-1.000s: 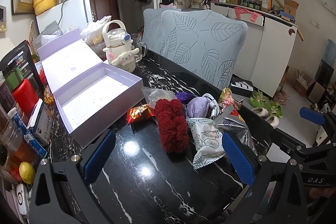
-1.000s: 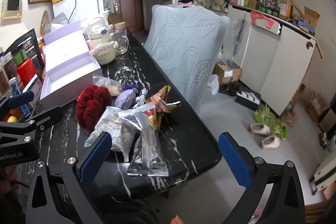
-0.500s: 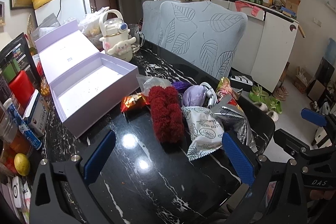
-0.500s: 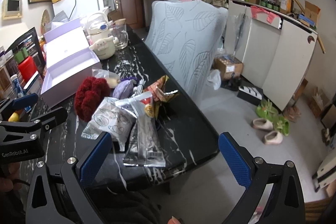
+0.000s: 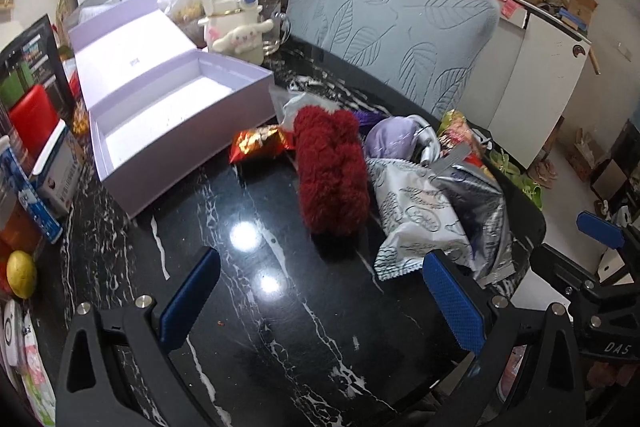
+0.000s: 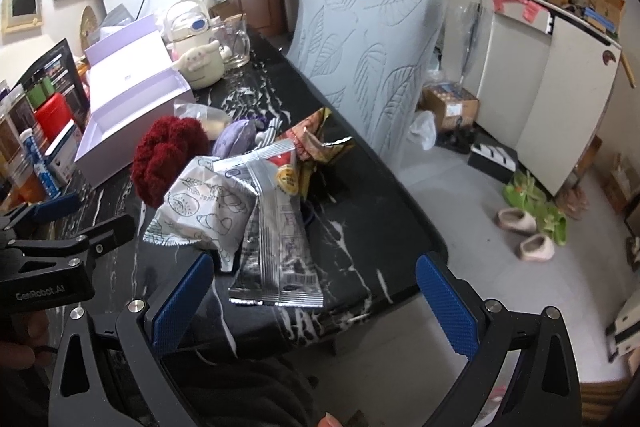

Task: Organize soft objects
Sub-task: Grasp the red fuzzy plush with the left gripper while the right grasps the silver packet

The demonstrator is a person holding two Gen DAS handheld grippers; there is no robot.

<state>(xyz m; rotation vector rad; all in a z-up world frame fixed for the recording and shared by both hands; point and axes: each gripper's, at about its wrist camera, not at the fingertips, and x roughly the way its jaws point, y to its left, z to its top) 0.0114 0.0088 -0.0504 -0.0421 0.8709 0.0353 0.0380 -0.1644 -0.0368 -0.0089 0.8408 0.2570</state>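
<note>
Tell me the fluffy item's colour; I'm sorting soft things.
Dark red fluffy item, clearest in the left wrist view.

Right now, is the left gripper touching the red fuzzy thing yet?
Apart. In the left wrist view the left gripper is open, and bare black tabletop shows between its fingertips and the red fuzzy thing farther ahead.

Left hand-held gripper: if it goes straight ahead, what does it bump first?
Probably the fuzzy red plush. The open left hand-held gripper points over bare black table toward it, though depth is hard to judge.
</note>
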